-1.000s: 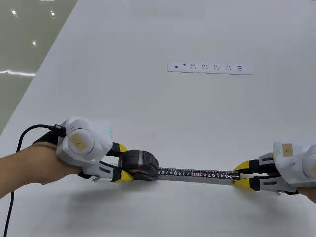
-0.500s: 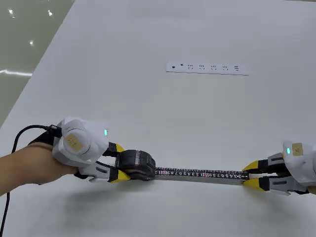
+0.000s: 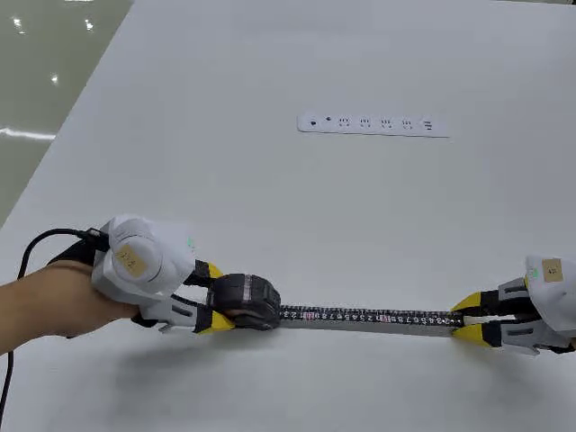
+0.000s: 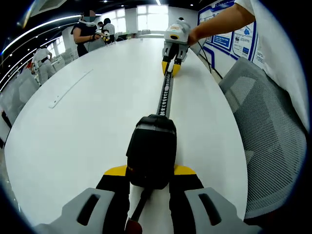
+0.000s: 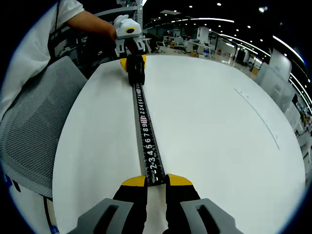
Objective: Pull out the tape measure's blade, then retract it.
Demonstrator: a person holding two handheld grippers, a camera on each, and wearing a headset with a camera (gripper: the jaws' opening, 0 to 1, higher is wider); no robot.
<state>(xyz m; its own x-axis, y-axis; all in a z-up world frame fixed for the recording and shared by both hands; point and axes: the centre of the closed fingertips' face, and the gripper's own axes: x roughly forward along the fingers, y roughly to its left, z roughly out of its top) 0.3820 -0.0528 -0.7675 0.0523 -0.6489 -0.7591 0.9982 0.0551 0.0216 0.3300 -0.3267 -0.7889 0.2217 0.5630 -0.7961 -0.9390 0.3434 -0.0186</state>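
A black tape measure case (image 3: 246,301) lies on the white table at the near left, with my left gripper (image 3: 213,295) shut on it; its own view shows the case (image 4: 152,150) between the yellow-tipped jaws. The dark numbered blade (image 3: 369,318) runs out flat to the right along the table. My right gripper (image 3: 470,318) is shut on the blade's end. In the right gripper view the blade (image 5: 145,136) stretches from the jaws to the far case (image 5: 136,74). In the left gripper view the blade (image 4: 166,92) reaches the right gripper (image 4: 171,68).
A white power strip (image 3: 373,124) lies flat on the table (image 3: 270,198) farther back. A black cable (image 3: 27,261) trails from the left gripper off the near-left edge. Grey mesh chairs (image 4: 263,131) stand beside the table, and other people stand in the far background.
My right gripper has moved farther right with the blade's end, and more of the blade is drawn out. The left gripper and case stay about where they were.
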